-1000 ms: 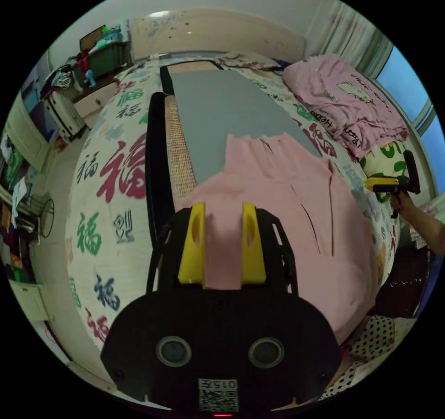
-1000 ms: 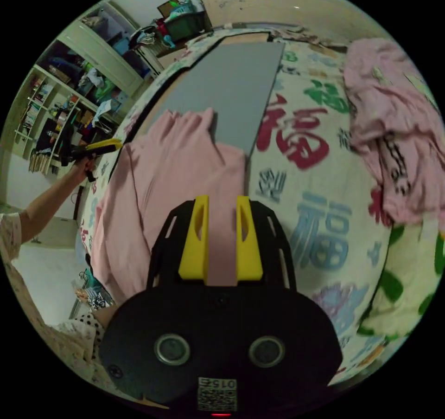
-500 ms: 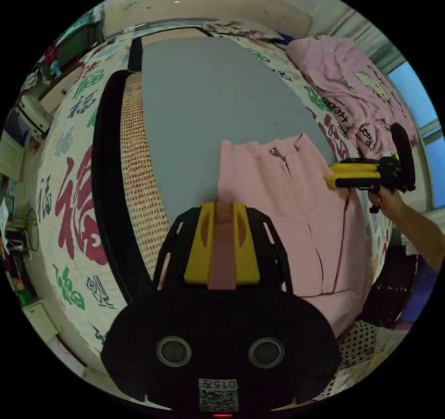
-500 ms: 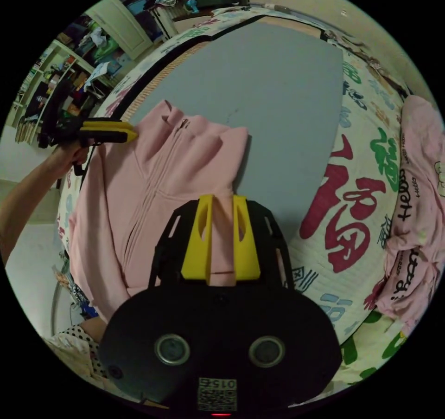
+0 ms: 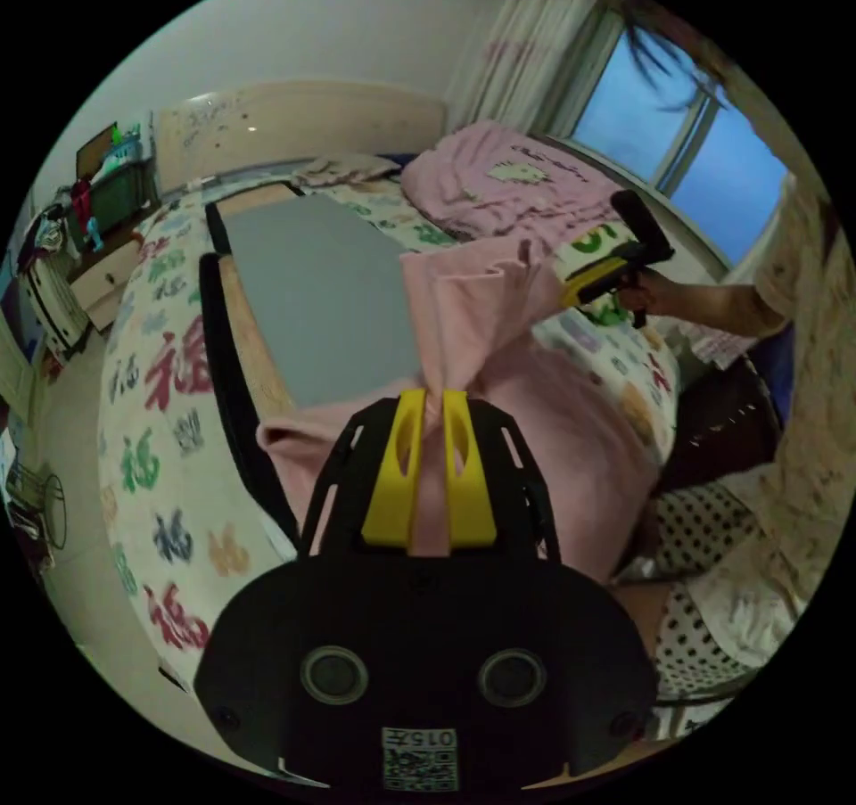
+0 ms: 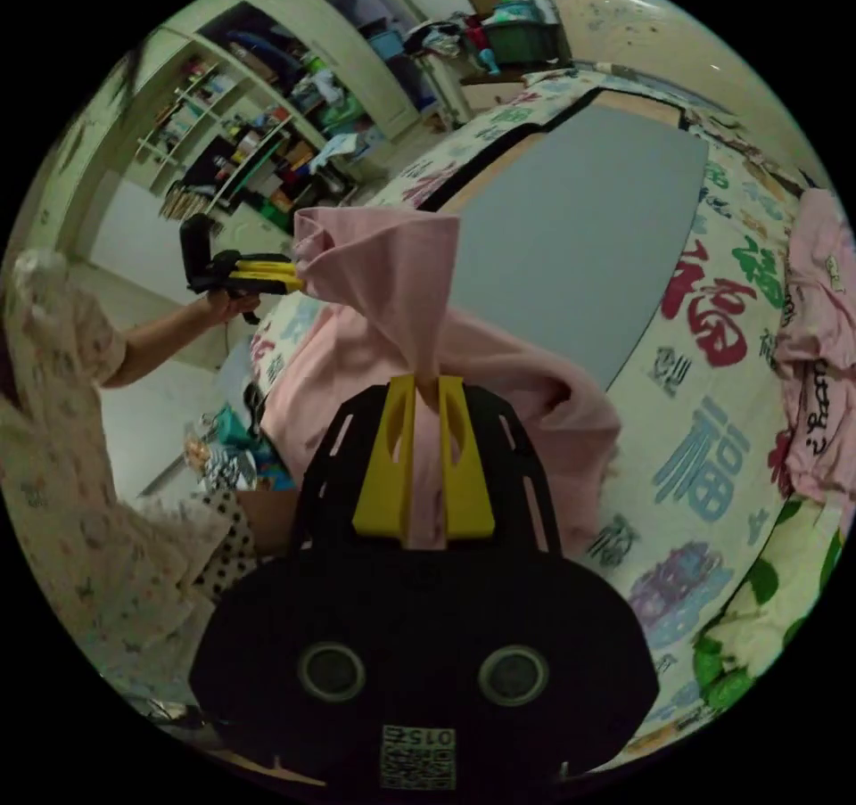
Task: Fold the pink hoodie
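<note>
A: How is the pink hoodie (image 5: 481,306) seen, as to its stuff?
B: A soft, matt knitted cloth is shown, gathered into folds where it is pinched.

A: And the left gripper (image 5: 429,395) and right gripper (image 6: 427,381)?
B: Smooth yellow plastic is seen on the jaws, and matt black plastic on the bodies behind them.

A: What is lain upon?
B: A flat grey mat (image 6: 580,217) of dull, even finish is laid over a printed cotton-like bedspread (image 6: 704,448); a woven, rough-looking straw edge (image 5: 254,350) is shown beside it.
</note>
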Demonstrator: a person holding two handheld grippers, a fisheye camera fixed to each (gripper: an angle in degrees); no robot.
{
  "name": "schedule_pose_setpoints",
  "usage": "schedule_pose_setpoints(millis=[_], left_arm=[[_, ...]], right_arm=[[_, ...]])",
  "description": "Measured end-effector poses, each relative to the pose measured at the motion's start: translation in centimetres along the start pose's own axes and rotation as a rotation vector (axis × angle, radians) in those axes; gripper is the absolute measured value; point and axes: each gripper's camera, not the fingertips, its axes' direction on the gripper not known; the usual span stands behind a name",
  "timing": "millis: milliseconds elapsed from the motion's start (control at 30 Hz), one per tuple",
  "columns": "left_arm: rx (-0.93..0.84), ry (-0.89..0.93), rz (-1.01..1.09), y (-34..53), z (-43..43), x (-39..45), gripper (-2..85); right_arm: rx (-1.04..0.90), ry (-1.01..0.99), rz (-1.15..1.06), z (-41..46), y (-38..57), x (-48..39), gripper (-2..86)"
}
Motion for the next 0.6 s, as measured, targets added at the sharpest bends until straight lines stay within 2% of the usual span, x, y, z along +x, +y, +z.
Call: schedule_pose_setpoints(millis=[100, 200, 300, 433, 600], left_arm=[[-0.133, 0.086, -0.026, 8.4, -0.7, 6.0, 0.8], [-0.274, 0.129, -0.076, 16.3, 2.1, 10.3, 0.9], [-0.454, 0.059, -0.114, 22.1, 6.0, 12.5, 1.2], [-0.509, -0.014, -0.213, 25.2, 5.3, 12.3, 1.4], [-0.346, -0.005, -0.324, 26.1, 1.4, 11.5, 2.1]], right_arm=[[-0.173, -0.006, 0.014, 3.5, 5.5, -3.3, 5.1], [-0.363, 0.026, 0.104, 9.2, 10.6, -4.5, 4.1], [-0.521, 0.096, 0.224, 12.6, 13.7, -4.1, 2.4], [-0.420, 0.063, 0.318, 11.4, 14.7, -2.8, 1.3], [-0.269, -0.012, 0.308, 11.1, 13.8, -1.5, 0.6]])
